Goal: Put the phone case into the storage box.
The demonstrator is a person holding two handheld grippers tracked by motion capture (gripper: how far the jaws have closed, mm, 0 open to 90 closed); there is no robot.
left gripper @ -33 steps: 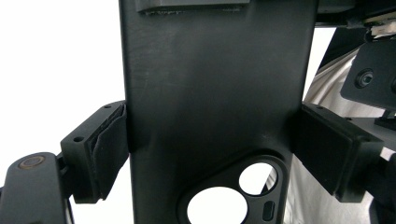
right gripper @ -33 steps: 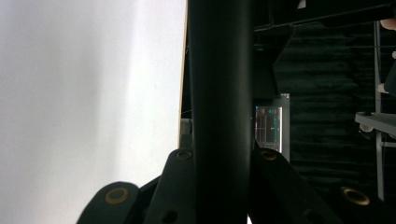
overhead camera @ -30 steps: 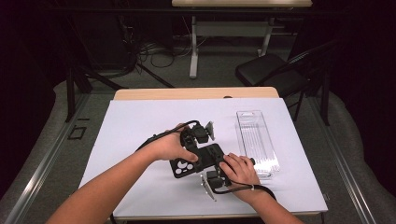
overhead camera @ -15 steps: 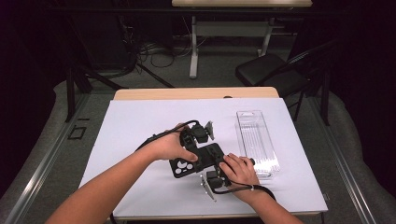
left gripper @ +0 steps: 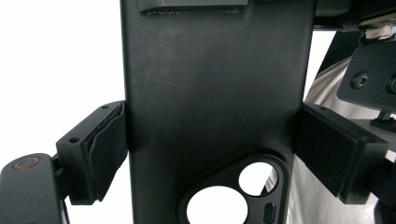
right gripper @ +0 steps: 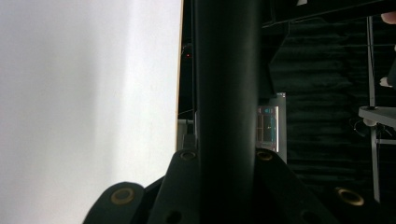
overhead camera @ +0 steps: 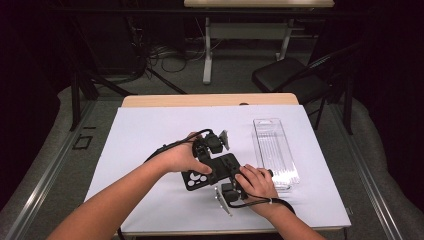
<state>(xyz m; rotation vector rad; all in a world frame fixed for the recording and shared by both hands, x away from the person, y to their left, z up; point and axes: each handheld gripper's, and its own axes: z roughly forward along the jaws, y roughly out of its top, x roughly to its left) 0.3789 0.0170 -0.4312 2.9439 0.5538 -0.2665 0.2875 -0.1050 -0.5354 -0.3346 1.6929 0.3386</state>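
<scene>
The phone case (left gripper: pixel 215 102) looks like matt black plastic, faintly scuffed. Clamped on it, the left gripper (left gripper: pixel 212 149) has matt, slightly rough rubbery pads (left gripper: pixel 105 154). Right of the case lies a glossy clear plastic box (overhead camera: pixel 274 150) with a ribbed floor, on a smooth white sheet (overhead camera: pixel 150 130) over the wooden table (overhead camera: pixel 210 100).

In the right gripper view a black case (right gripper: pixel 227 93) stands edge-on between the two jaws of the right gripper (right gripper: pixel 227 161), which are closed tight on it. On the left lies the white table (right gripper: pixel 88 93) with its thin wooden edge. On the right is a dark wall, and perhaps a small lit device (right gripper: pixel 267 123), hard to read.
</scene>
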